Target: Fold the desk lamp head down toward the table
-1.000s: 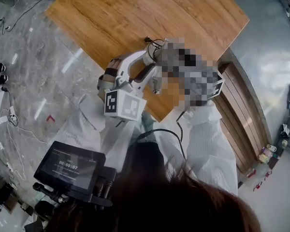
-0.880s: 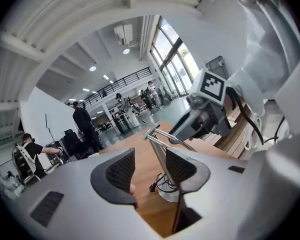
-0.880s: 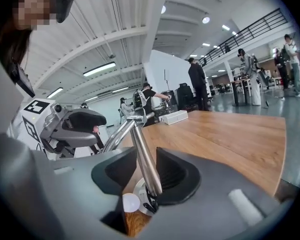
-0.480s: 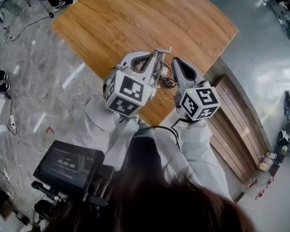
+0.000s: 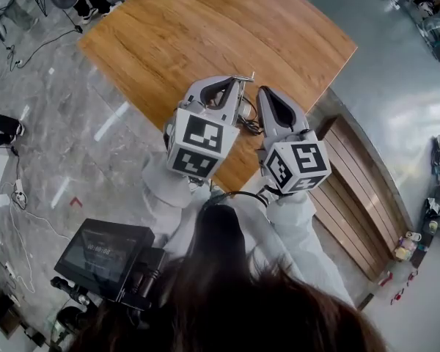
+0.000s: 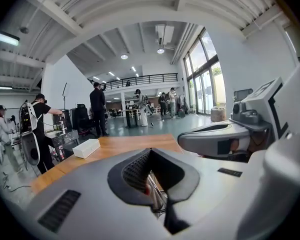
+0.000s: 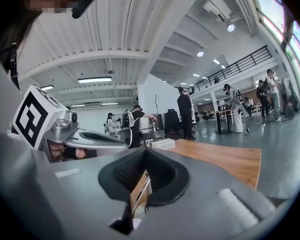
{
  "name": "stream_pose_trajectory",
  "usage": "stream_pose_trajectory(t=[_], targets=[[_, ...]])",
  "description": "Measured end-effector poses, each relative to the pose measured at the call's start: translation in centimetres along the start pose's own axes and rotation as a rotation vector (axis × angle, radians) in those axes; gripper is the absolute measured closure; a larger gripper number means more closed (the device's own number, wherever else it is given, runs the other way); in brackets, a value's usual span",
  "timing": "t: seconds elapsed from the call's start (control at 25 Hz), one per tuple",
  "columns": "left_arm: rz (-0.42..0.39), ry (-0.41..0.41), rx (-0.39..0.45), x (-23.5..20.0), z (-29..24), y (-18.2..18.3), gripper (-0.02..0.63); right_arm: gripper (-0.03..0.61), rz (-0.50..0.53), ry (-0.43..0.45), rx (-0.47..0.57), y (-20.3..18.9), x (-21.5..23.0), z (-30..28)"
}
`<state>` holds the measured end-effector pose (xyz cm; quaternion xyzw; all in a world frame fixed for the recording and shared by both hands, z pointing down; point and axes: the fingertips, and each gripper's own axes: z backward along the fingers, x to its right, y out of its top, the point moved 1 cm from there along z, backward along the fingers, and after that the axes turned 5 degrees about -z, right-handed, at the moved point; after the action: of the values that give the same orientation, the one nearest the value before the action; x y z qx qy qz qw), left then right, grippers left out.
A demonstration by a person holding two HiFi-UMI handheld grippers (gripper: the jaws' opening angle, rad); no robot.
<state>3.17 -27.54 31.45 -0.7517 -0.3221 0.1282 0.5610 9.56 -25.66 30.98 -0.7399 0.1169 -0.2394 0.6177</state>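
Toward the near edge of the wooden worktop (image 5: 205,28), the desk lamp (image 5: 241,94) shows as a slim metal frame with a looped dark cable (image 5: 254,125), between and partly beneath the left gripper (image 5: 221,86) and the right gripper (image 5: 268,96). Both grippers are clenched on nothing, jaws pressed together. Its thin rods suggest a light, stiff, smooth object with a hinge that resists and a foot that may slide or tip. One gripper should therefore steady the lower arm or base while the other takes the head's bar and presses it down.
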Motion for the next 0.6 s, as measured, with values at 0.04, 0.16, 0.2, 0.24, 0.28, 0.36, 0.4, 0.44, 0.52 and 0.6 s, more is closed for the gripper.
stream_pose_trajectory(t=[0.04,0.16,0.2,0.24,0.28,0.36,0.4,0.44,0.52,0.6], targets=[[0.005,0.004,0.004,0.01,0.05,0.13,0.612,0.578,-0.002,-0.001,0.001,0.05,0.03,0.09],[0.014,0.015,0.016,-0.18,0.28,0.46,0.612,0.578,-0.001,0.001,0.002,0.12,-0.06,0.20],[0.018,0.019,0.021,-0.27,0.39,0.49,0.612,0.578,0.000,0.003,0.003,0.10,-0.15,0.21],[0.022,0.022,0.026,-0.33,0.50,0.49,0.614,0.578,0.002,0.004,0.003,0.05,-0.25,0.24],[0.027,0.024,0.029,-0.35,0.59,0.45,0.612,0.578,0.004,0.007,0.003,-0.02,-0.34,0.29],[0.034,0.026,0.031,-0.23,0.64,0.36,0.612,0.578,0.011,0.011,0.001,-0.14,-0.39,0.43],[0.036,0.025,0.032,-0.11,0.60,0.35,0.614,0.578,0.014,0.013,0.000,-0.18,-0.34,0.51],[0.036,0.025,0.032,0.01,0.53,0.38,0.612,0.578,0.018,0.014,-0.001,-0.21,-0.26,0.56],[0.036,0.024,0.035,0.10,0.45,0.48,0.612,0.578,0.028,0.015,-0.005,-0.26,-0.22,0.52],[0.041,0.026,0.042,-0.11,0.60,0.67,0.613,0.578,0.032,0.018,-0.009,-0.24,-0.47,0.32]])
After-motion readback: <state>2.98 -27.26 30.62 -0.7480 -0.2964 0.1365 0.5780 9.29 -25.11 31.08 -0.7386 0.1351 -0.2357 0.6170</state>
